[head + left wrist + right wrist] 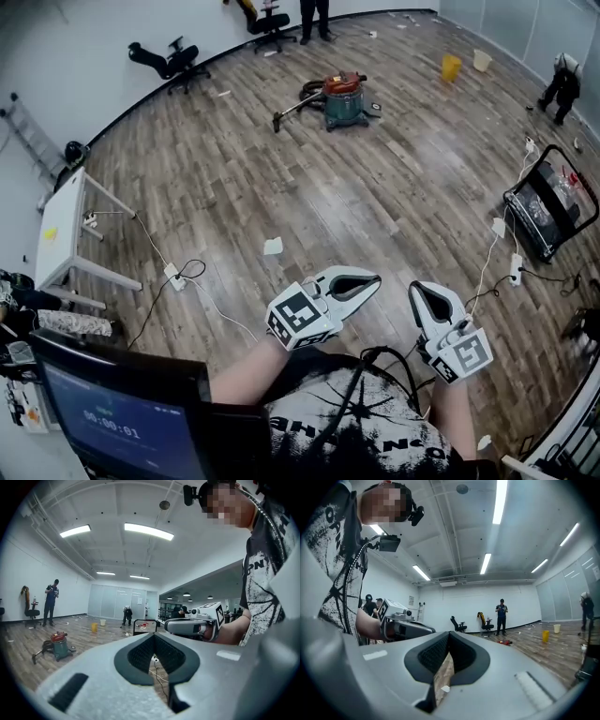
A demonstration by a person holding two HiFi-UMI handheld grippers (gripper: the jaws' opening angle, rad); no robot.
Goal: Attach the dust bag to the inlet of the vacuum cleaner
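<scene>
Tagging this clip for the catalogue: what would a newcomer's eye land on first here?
Both grippers first: the left gripper and right gripper sit side by side low in the head view, shut and empty. Far across the wooden floor stands the red-topped vacuum cleaner, its hose trailing left.

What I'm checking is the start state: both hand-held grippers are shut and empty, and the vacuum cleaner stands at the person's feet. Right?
No: the head view shows the vacuum cleaner far across the floor, not underfoot. The left hand-held gripper and right hand-held gripper are shut and empty.
</scene>
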